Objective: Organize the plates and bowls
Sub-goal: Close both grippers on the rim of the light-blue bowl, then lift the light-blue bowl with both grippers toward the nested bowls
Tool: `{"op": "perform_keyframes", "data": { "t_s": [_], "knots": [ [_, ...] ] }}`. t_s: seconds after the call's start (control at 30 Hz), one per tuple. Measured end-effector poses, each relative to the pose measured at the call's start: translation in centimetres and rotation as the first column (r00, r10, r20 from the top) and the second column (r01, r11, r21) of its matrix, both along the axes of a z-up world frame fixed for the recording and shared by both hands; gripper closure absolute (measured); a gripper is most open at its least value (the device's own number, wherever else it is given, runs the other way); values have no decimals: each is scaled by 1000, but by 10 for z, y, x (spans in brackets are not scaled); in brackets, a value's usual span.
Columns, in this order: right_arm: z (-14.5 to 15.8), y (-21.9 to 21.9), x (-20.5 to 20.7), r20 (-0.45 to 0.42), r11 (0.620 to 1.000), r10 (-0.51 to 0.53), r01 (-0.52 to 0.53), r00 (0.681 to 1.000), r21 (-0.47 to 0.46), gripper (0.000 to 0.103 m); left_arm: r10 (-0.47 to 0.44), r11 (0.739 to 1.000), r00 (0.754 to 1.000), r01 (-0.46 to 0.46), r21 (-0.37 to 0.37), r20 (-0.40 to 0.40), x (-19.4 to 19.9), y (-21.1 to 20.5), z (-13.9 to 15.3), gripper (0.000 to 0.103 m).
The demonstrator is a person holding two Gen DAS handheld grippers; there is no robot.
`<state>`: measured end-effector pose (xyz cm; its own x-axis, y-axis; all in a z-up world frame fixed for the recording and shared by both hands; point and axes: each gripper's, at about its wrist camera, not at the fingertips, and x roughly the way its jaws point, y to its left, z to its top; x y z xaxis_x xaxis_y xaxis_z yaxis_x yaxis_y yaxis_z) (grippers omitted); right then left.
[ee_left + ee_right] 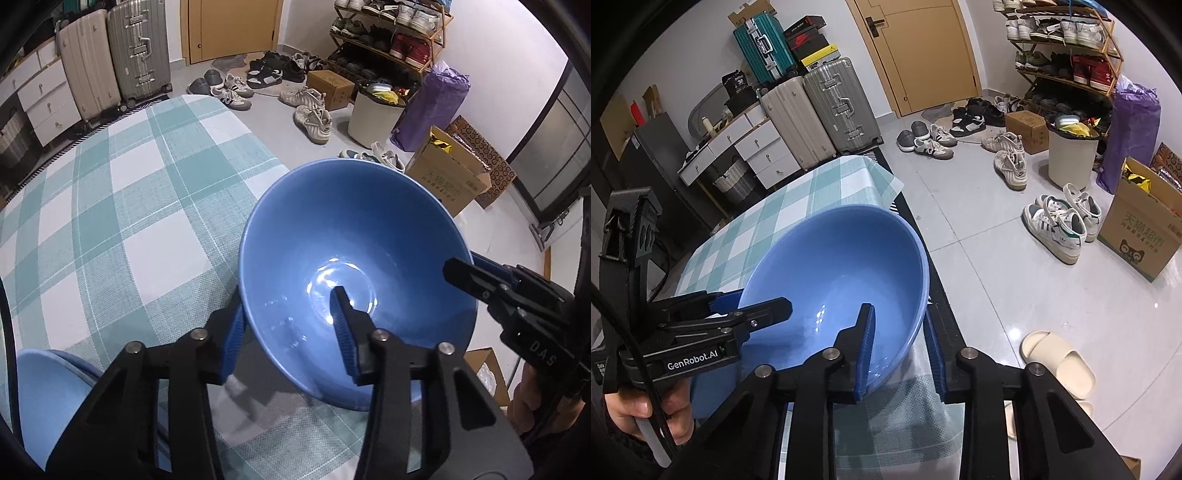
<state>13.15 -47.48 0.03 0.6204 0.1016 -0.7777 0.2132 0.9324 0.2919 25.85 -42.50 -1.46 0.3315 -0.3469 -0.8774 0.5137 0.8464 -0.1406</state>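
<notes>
**Desk:** What are we looking at, and where is the dish sitting?

**Photographer:** A person is working two handheld grippers around one blue bowl, which is resting on a checked tablecloth at the right side of the table, close to its edge. The left gripper is straddling the near-left rim, one finger outside the wall and one inside. The right gripper is doing the same at the near-right rim. Both pairs of jaws are standing narrowed around the wall, but I cannot tell whether the pads are actually pressing on it. A second blue dish is lying at the near-left corner, well apart from the bowl.

**Desk:** What are the risks from here?

**Photographer:** As I am reading it, the glaze is the worry. The bowl is looking slick and its wall is sloping, so pads biting only at the rim may be sliding upward as the lift is starting. If one hand is rising faster than the other, the bowl is likely tipping and twisting out of the weaker pinch. With the tiled floor lying just beyond that table edge, a slip to the right is probably ending in broken crockery
</notes>
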Motion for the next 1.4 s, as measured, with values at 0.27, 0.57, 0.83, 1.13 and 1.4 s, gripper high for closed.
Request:
{"op": "perform_keyframes", "data": {
  "t_s": [0.27,0.57,0.83,1.13,1.4],
  "knots": [
    [3,1,-3,6,1000,-7,7,1000,-23,78,-6,1000,1000,6,11,11,-3,0,1,69],
    [10,3,-7,17,999,-5,6,1000,-34,78,-13,1000,999,12,4,46,-10,1,14,69],
    [23,5,-15,39,999,-1,3,999,-47,78,-14,1000,998,15,-17,69,-17,5,28,69],
    [44,12,-28,75,998,8,-3,997,-66,78,-6,999,992,11,-39,126,-34,13,59,69],
    [69,18,-42,120,997,12,-2,993,-82,78,-5,998,986,15,-58,169,-54,21,88,69]
  ]
}}
